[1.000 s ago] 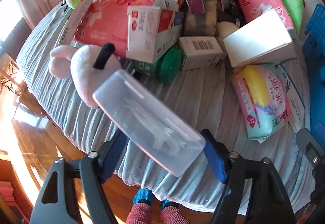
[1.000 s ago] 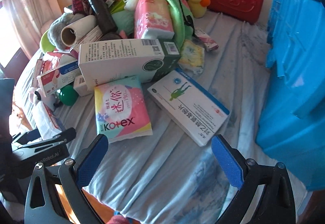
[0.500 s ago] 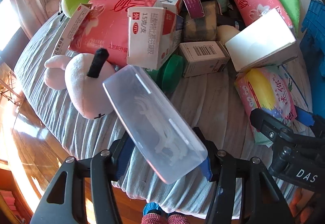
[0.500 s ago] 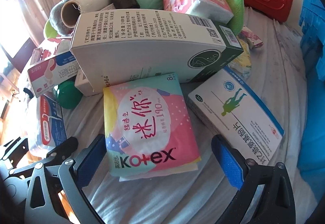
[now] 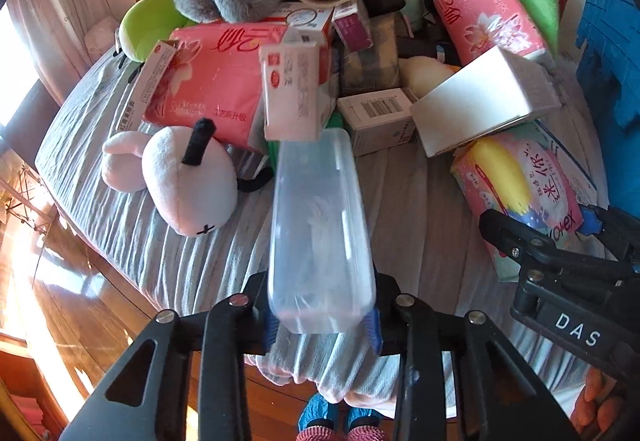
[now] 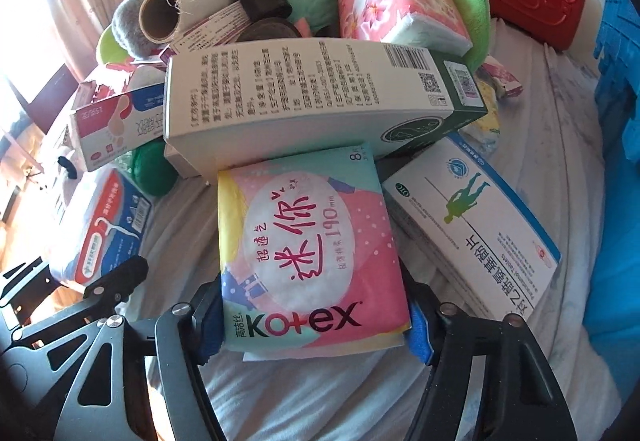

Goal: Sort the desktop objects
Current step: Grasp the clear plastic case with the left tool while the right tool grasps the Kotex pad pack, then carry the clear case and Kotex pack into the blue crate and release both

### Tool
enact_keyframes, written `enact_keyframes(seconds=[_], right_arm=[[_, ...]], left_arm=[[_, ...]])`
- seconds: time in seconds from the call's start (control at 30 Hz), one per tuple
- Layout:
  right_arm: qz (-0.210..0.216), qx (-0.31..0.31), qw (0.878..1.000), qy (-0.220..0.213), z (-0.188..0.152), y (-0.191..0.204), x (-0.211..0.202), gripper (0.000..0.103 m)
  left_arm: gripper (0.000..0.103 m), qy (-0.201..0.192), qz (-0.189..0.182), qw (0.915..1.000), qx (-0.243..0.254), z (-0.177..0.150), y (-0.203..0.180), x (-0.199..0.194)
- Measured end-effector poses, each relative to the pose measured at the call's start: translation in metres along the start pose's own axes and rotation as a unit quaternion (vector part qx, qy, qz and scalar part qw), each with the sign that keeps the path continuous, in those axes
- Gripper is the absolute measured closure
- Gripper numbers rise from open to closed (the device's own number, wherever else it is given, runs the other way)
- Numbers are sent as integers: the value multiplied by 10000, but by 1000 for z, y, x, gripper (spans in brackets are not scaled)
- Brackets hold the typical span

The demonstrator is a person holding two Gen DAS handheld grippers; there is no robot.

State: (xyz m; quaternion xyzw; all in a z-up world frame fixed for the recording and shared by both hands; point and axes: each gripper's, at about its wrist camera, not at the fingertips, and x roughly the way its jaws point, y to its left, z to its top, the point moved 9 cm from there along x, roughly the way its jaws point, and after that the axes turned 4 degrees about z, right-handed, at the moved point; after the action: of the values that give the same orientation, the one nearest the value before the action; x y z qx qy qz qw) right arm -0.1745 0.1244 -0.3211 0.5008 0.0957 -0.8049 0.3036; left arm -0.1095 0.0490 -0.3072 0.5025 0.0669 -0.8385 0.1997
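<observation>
Under the pack's edges: right tool [image 6: 316,325] pinches Kotex pack [image 6: 308,253], pads mostly hidden | left tool [image 5: 320,321] pinches clear box [image 5: 320,225]

Grey wrinkled cloth [image 5: 404,201] covers the counter. Wooden floor [image 5: 80,321] below its left edge. Pink curtain [image 5: 72,1] beyond far-left corner.

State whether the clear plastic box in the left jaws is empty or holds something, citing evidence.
Holds something: pale shapes show through the clear plastic box; what they are cannot be told.
</observation>
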Motion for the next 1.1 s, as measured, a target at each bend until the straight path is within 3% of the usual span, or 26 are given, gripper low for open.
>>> enact_keyframes(seconds=[0.27, 0.63, 0.87, 1.1], right_arm=[[-130, -3, 9995, -291, -7, 7, -48, 33], [-674, 85, 9923, -1036, 49, -9, -129, 33], [-1008, 103, 9797, -1728, 88, -2, -205, 33], [-1530, 162, 9565, -2479, 121, -12, -292, 32]], left_arm=[[71, -312, -225, 9990, 239, 9, -12, -39], [71, -1206, -454, 9897, 617, 80, -15, -105], [71, -1911, -751, 9757, 763, 121, -26, -170], [71, -2547, -1183, 9549, 968, 157, -54, -235]])
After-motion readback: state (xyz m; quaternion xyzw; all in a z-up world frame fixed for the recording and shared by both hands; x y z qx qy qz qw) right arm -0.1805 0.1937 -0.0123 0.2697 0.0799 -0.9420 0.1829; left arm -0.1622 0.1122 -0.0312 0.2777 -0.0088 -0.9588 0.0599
